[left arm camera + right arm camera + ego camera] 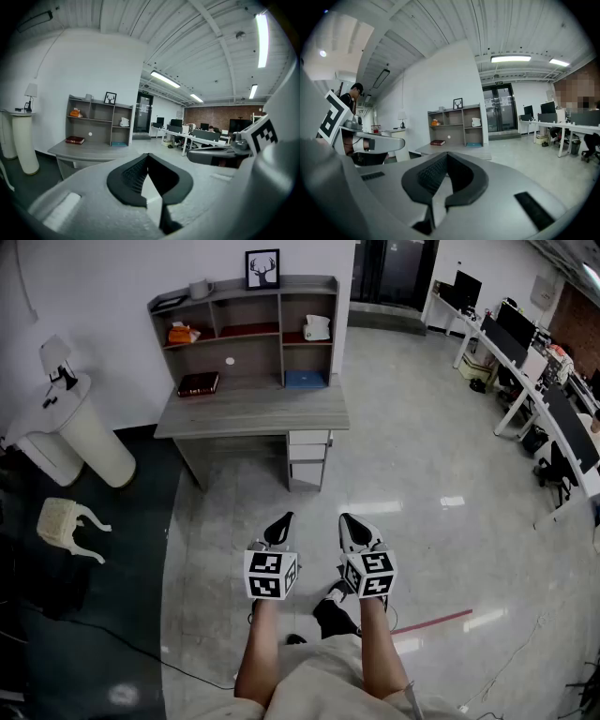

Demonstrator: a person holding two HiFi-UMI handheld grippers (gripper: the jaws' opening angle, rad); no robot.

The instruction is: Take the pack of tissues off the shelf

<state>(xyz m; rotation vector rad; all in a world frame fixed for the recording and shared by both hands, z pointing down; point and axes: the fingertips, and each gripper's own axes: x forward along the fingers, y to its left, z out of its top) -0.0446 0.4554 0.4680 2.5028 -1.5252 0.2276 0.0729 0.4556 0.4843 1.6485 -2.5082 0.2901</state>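
Note:
The pack of tissues (317, 327) is white and stands in the upper right compartment of the grey shelf unit (281, 298) on the desk (253, 413). It also shows small in the left gripper view (124, 122) and in the right gripper view (476, 122). Both grippers hang side by side over the floor, well short of the desk. My left gripper (284, 518) is shut with nothing in it, its black jaws meeting at the tip (147, 155). My right gripper (347, 519) is shut and empty too, and its jaws touch in its own view (446, 154).
On the shelf unit are an orange item (181, 334), a dark red book (198, 383), a blue book (305, 379) and a framed picture (262, 268). A white pedestal (89, 427) and a white stool (66, 521) stand at left. Office desks with monitors (525, 343) line the right.

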